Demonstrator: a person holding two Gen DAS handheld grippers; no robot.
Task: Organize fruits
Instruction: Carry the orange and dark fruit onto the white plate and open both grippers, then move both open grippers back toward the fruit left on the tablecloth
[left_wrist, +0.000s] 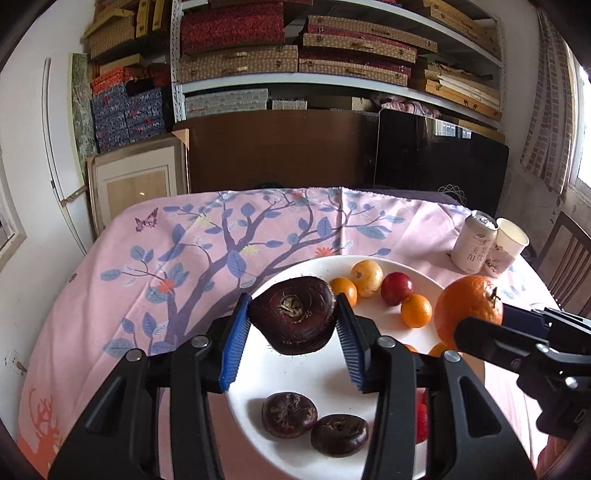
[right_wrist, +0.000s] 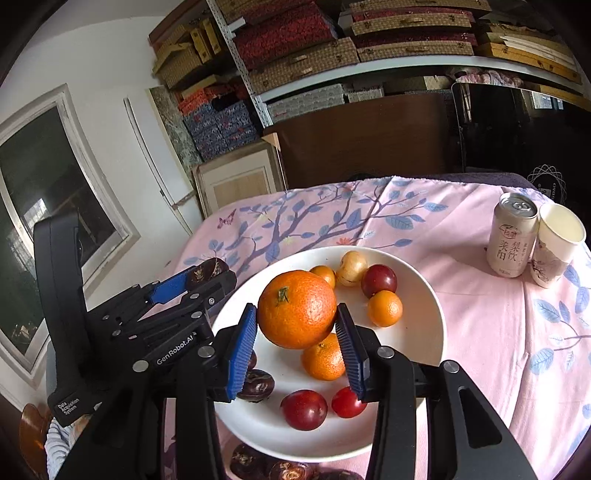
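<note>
The left tool (left_wrist: 293, 332) is gripping a dark brown water chestnut (left_wrist: 293, 314) between its 2 blue pads, holding it above the left side of the white plate (left_wrist: 373, 325). The right tool (right_wrist: 295, 345) is clamping a large orange (right_wrist: 296, 309) between its own blue pads and is holding it over the middle of the same plate.

The plate is sitting on the counter (right_wrist: 480, 314), which is wearing a pink cloth printed with a tree and blue leaves. It is carrying most of the fruit. From the left wrist view, 2 more water chestnuts (left_wrist: 290, 414) are lying side by side on the near part of the plate, just beside each other. Toward the far rim, a yellow fruit (left_wrist: 366, 272) and a red fruit (left_wrist: 397, 288) are sitting close together with 2 small oranges (left_wrist: 416, 311) next to them.

From the right wrist view, a mid-sized orange (right_wrist: 323, 360) is lying on the plate under the held one, and 2 red fruits (right_wrist: 303, 410) are resting near the front rim. Dark round shapes, possibly more water chestnuts (right_wrist: 243, 459), are lying on the cloth just outside the plate's near edge, though the tool is hiding much of them.

At the far right of the counter, a drink can (right_wrist: 511, 236) and a paper cup (right_wrist: 557, 245) are standing upright, touching each other.
</note>
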